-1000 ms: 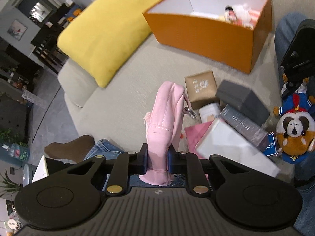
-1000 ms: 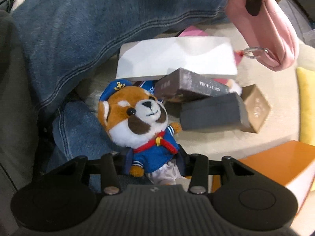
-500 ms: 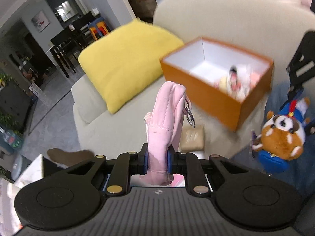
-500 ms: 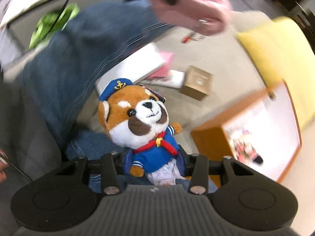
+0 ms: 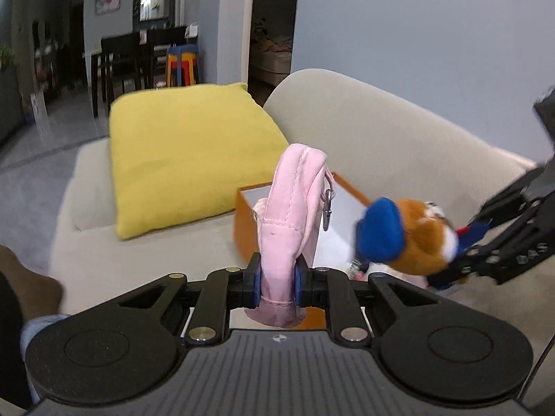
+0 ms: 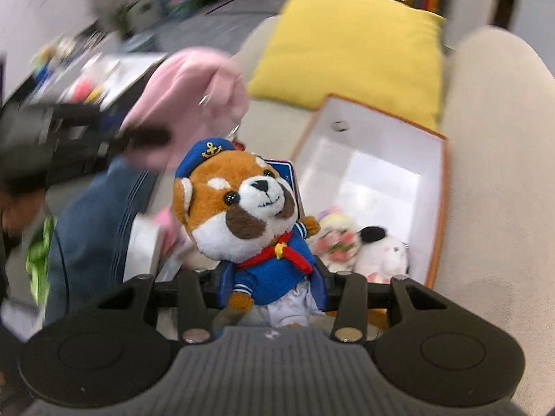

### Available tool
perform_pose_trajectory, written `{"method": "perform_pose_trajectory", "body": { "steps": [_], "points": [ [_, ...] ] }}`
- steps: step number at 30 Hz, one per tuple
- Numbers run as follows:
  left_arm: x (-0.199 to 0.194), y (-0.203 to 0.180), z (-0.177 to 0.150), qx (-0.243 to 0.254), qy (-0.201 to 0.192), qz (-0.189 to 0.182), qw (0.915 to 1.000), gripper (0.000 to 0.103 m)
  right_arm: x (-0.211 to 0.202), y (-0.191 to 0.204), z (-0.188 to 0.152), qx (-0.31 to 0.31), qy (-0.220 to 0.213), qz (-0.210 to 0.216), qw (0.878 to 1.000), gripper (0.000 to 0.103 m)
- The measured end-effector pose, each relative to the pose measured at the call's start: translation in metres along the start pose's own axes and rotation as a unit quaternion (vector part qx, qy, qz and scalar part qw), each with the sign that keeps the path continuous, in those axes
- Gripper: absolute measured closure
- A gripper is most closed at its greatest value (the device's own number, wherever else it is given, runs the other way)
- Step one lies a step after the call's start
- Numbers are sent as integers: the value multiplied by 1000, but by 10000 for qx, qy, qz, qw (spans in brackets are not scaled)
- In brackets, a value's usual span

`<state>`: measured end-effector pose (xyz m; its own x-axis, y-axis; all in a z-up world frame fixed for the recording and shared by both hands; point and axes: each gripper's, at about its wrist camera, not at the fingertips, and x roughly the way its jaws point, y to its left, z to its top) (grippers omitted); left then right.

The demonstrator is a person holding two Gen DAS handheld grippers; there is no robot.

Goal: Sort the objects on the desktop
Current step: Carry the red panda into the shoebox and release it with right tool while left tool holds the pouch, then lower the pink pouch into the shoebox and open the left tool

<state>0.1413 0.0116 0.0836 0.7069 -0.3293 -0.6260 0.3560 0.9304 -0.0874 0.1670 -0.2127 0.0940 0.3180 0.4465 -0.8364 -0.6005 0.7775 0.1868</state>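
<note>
Soft plush toy (image 6: 256, 222): light, compressible; right gripper (image 6: 274, 291) clamps its torso. Left gripper (image 5: 277, 282) pinches the limp pink pouch (image 5: 295, 215) by one end.

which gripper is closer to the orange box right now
Right. The right gripper, clamping the sailor plush, hangs at the orange box rim; the left gripper, clamping the pink pouch, is further back.

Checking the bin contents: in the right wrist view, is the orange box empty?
No, the orange box already holds small plush toys in its near corner.
</note>
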Motion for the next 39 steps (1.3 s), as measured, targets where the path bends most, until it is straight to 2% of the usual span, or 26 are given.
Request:
{"method": "perform_pose_trajectory", "body": {
  "steps": [3, 10, 13, 21, 26, 29, 32, 36, 39],
  "points": [
    [23, 5, 2, -257, 118, -117, 9995, 84, 28, -28, 11, 972, 90, 251, 9949, 57],
    [51, 18, -9, -609, 380, -184, 9973, 84, 100, -56, 13, 2153, 568, 498, 9736, 57],
    [54, 21, -17, -688, 433, -219, 9964, 84, 126, -61, 5, 2484, 822, 629, 9631, 57],
    [62, 28, -19, -841, 463, -276, 9950, 84, 175, -67, 0, 2855, 1239, 1083, 9441, 53],
    [64, 29, -14, -847, 480, -317, 9947, 84, 178, -66, 5, 2568, 1283, 1063, 9520, 48],
    [66, 29, -13, -836, 483, -341, 9947, 84, 166, -65, 8, 2302, 1261, 1000, 9598, 38],
    [67, 27, -12, -798, 479, -353, 9950, 84, 152, -64, 12, 1949, 1182, 1004, 9685, 37],
    [69, 25, -7, -726, 449, -326, 9958, 84, 135, -66, 25, 1374, 599, 686, 9863, 41],
    [69, 24, -6, -708, 458, -298, 9960, 84, 139, -66, 34, 910, 432, 826, 9915, 41]
  ]
}}
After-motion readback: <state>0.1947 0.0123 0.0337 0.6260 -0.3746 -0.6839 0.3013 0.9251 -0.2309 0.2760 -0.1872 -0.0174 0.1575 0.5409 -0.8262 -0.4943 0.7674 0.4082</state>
